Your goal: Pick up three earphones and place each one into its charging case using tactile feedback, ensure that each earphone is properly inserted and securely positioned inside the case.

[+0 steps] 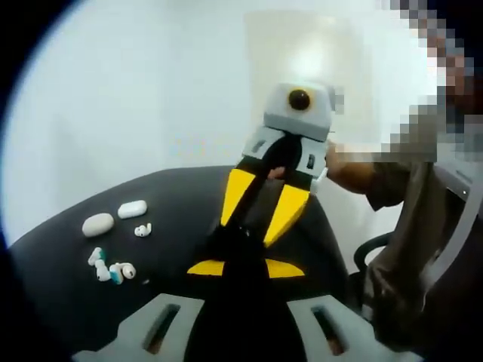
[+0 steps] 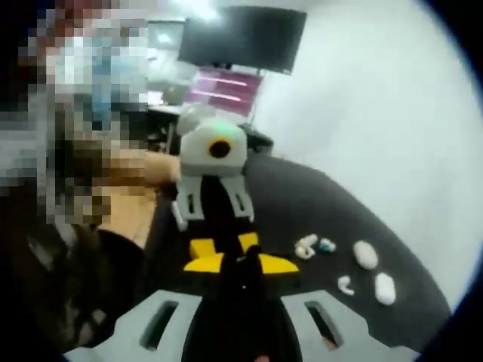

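Observation:
On the round black table (image 1: 181, 196) lie two white charging cases, an oval one (image 1: 98, 224) and a longer one (image 1: 132, 209). A white earphone (image 1: 143, 230) rests beside them, and more earphones, white and teal (image 1: 112, 269), sit nearer. The right gripper view shows the cases (image 2: 365, 254) (image 2: 385, 287) and earphones (image 2: 306, 246) (image 2: 346, 285) at its right. My left gripper (image 1: 245, 268) and right gripper (image 1: 253, 226) face each other tip to tip above the table, away from the earphones. Both look shut with nothing held. The left gripper (image 2: 225, 245) meets my right gripper (image 2: 241, 264).
A person stands close behind the grippers, one hand (image 1: 347, 170) on the right gripper. An office chair (image 1: 377, 249) stands off the table's edge. A dark wall screen (image 2: 241, 38) and desks are in the background, beside a white wall (image 1: 151, 90).

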{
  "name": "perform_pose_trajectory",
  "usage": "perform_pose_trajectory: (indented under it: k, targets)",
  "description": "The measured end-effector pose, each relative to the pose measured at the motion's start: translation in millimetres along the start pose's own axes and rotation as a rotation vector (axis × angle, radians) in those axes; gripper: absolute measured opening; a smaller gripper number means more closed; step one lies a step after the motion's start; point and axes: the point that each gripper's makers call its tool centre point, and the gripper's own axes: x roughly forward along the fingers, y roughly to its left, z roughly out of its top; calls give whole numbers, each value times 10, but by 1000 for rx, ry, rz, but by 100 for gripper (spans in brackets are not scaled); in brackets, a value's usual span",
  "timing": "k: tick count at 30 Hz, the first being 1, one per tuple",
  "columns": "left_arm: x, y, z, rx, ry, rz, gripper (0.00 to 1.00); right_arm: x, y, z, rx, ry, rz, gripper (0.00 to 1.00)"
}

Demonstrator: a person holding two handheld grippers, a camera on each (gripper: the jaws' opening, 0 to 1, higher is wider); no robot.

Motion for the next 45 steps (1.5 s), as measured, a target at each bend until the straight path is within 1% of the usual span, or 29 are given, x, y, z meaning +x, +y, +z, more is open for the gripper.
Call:
perform_pose_trajectory:
  k: [4,6,9,12,14,15,18,19,21,22,23,24,25,26,27,28,29,32,34,35,37,40,41,42,43,44,45]
  targets:
    - [-3,0,-5,1,4,-1,15,5,1,10,17,-11,-5,17]
    - [-2,1,-4,1,3,-1,15,0,4,15,-2,-15,-16,16]
    - [-3,-1,0,3,1,-2,15,-25,-24,33,-81,-10,-48,15]
    - [-3,3,1,2,-1,-1,15,-54,-36,68,-76,-26,-56,14]
    - [-3,5,-3,0,2,-1,15,-82,-72,92,-77,-44,-71,4]
    - [-1,8,0,0,0,-2,15,-101,-94,106,-72,-59,-84,4]
    - [2,8,-1,0,1,-1,15,-127,-118,83,-66,-57,-88,5]
    - [2,10,1,-1,1,-1,15,-134,-136,63,-65,-48,-99,6]
    - [3,11,1,-1,1,0,15,-160,-132,-1,-49,-20,-94,9]
    - [4,13,1,-1,1,0,15,-173,-109,-21,14,-22,-86,9]
    - [5,13,1,-1,1,1,15,-184,-90,-27,129,-26,-77,10]
    - [5,13,0,1,1,2,15,-185,-78,-14,212,-38,-75,11]
    - [6,13,2,2,1,2,15,-182,-74,15,270,-54,-76,12]
    - [7,13,1,3,1,3,15,-181,-76,11,313,-49,-86,14]
    - [7,13,2,2,1,3,15,-175,-84,0,350,-31,-108,16]
    - [7,13,2,3,1,4,15,-162,-80,16,363,-35,-124,17]
    - [7,12,2,6,1,5,15,-150,-74,5,374,-24,-140,17]
    - [6,11,1,13,1,8,15,-108,-50,-80,434,26,-180,17]
    - [8,14,-1,19,3,12,15,-81,-69,-94,490,11,-215,18]
    - [12,10,1,24,3,14,15,-71,-66,-89,522,2,-221,18]
    - [11,3,2,35,2,16,15,-55,-66,-82,545,-5,-227,19]
    - [11,-8,1,57,2,22,15,-8,-33,-66,515,1,-247,21]
    - [10,-8,1,59,3,23,15,6,-32,-61,464,11,-262,22]
    - [9,-6,2,60,3,24,15,14,-42,-70,434,24,-285,21]
    - [9,-6,1,62,3,25,15,15,-46,-79,387,37,-305,19]
    - [9,-6,1,63,3,25,15,22,-54,-62,344,34,-317,17]
    - [11,2,-8,63,7,29,15,23,-15,-64,359,32,-308,16]
